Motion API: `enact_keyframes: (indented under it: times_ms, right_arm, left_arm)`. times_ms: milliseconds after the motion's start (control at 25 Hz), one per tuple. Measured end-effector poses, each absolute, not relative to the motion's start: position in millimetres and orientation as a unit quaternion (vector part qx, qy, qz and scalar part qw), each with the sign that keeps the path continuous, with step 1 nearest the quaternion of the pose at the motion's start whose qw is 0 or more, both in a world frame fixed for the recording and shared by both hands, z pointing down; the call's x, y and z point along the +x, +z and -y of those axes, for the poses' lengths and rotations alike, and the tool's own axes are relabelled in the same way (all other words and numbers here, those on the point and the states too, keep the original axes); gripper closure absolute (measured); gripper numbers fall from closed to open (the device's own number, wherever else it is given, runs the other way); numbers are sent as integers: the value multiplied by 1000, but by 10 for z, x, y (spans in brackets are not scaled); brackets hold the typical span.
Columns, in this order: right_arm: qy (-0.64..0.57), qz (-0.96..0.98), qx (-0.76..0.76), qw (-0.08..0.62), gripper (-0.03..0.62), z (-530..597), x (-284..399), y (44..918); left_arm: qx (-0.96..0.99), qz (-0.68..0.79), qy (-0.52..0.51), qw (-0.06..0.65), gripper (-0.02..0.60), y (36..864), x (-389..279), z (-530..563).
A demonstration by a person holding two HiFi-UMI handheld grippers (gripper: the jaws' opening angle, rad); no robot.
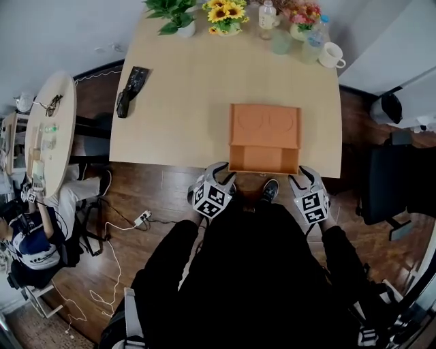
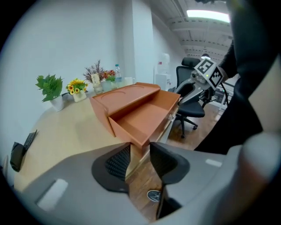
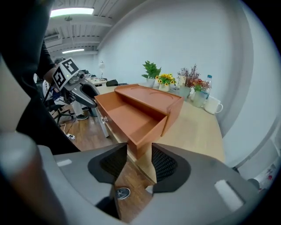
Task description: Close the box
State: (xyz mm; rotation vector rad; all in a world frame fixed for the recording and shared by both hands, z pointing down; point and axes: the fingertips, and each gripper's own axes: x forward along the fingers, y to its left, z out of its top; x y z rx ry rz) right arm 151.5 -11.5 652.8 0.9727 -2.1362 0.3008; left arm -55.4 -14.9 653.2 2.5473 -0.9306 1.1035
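the orange box (image 1: 264,121) is set on the bench (image 1: 177,102), right at the near edge. its drawer (image 1: 263,158) is pulled out toward the person, so the box is not shut yet. the left gripper (image 1: 223,172) is held just beside the drawer's left front corner. the right gripper (image 1: 305,174) is held just beside the right front corner. the left jaws are kept a little apart, and nothing is held between them. the drawer's corner is seen just past their tips. the right jaws are spread wider and are empty too. at the far end of the bench, sunflowers (image 1: 225,12), a green plant (image 1: 174,13), a bottle (image 1: 268,17) and a white mug (image 1: 332,54) are lined up.
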Motion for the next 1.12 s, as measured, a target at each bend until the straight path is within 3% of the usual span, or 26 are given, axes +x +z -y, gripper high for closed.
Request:
enact_keyframes:
  times_ms: [120,720,760,800,840,880,1000,1120]
  right_arm:
    - [107,833,390,378,447,204,1463,6459]
    - [139,812,437,361,457,677,1492,6476]
    - [142,816,425,365,438,658,1486,6505]
    - [145,820,411,371,356,641,1487,6543]
    - [148,823,398,377,281,636,1497,6579]
    - [149,826,388,382,254,646,1508,6601]
    - [140,836,367,383,238,731,1488,6566]
    - [122,846,352,381,240,854,1405,6486]
  left_arm:
    - [867,319,369,108,476,6502,-565,215]
    - [856,340,372,115,479,6474,-548,759]
    - [855,340,375,115,475,6476,-559,755]
    - [854,339,378,113,457,6481,-571,757]
    - [854,337,382,106,409,6489,-582,768]
    - [855,332,387,96,358,6501,-587,786]
    - [859,302,407,73,305,6553,-565,854]
    - [864,271,418,74,307,6563,-499,935]
